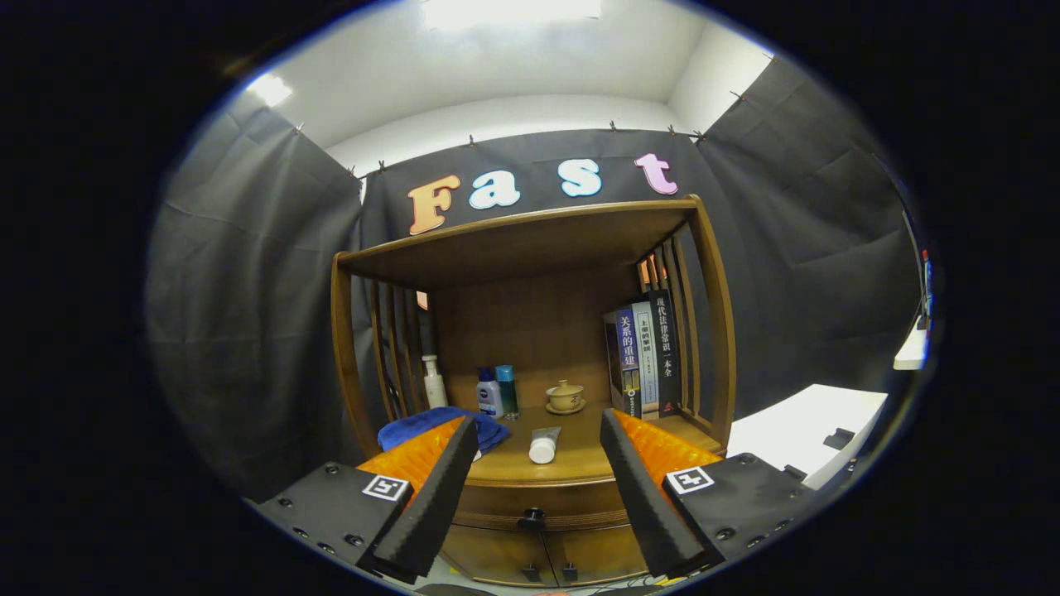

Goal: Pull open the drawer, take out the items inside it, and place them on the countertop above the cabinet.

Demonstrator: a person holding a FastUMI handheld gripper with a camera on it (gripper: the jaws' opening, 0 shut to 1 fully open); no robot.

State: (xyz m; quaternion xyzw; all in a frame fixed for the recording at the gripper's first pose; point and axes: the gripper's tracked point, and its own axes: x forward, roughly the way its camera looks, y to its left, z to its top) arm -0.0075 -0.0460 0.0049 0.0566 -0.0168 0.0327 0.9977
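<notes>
Several things crowd the countertop (571, 468) of the wooden cabinet (530, 248): a white tube (544, 444) lying near the front edge, a folded blue towel (435, 424) to its left, a white pump bottle (433, 382), two small bottles (498, 391), a lidded teacup on a saucer (566, 397), and books (644, 352) standing upright against the right-hand slats. Below the countertop, the drawer (538, 505) sits closed, its dark knob (531, 519) between the fingers and just ahead of them. Two cupboard doors (546, 556) lie beneath. The gripper (538, 430) is spread wide, holding nothing and touching nothing.
</notes>
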